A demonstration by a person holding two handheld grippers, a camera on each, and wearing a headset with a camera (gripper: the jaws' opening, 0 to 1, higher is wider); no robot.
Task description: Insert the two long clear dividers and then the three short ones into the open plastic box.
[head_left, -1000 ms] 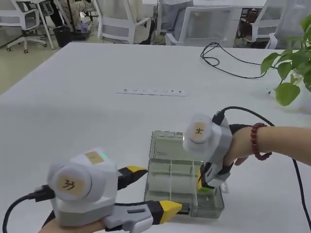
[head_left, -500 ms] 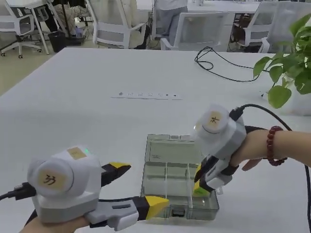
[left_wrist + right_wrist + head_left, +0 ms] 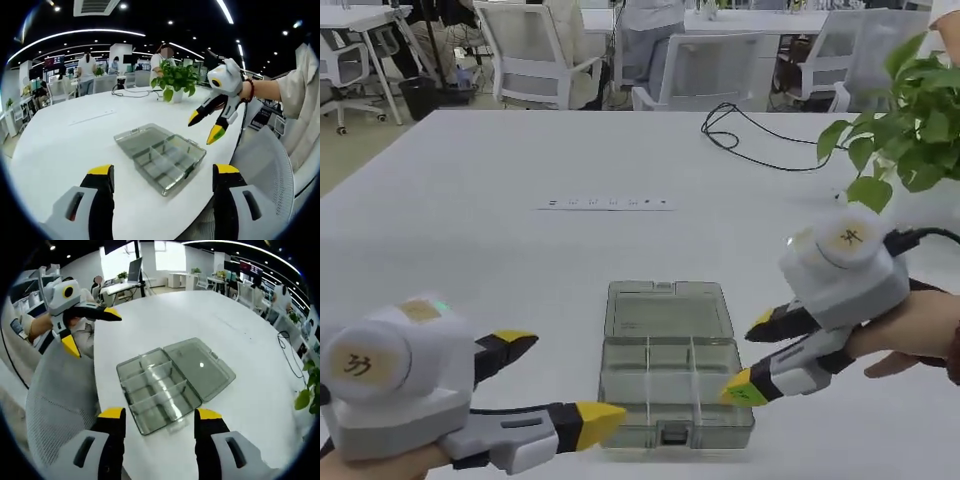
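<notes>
Your broad white table (image 3: 470, 200) lies under everything; open clear plastic box (image 3: 670, 315) rests on it, lid flat behind tray; your left gripper (image 3: 563, 380) left of box, jaws spread wide, nothing between them, lower tip just beside box front corner; your right gripper (image 3: 750, 357) at box right side, jaws spread, nothing between them; thin clear dividers (image 3: 649, 385) stand inside box tray, count unclear.

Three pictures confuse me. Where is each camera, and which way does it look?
Head view: on the head, looking down at box, left tool, right tool, a hand.
Left tool view: on the left tool, facing the right tool; own jaws below.
Right tool view: on the right tool, facing the left tool; own jaws below.
All share the box.
</notes>
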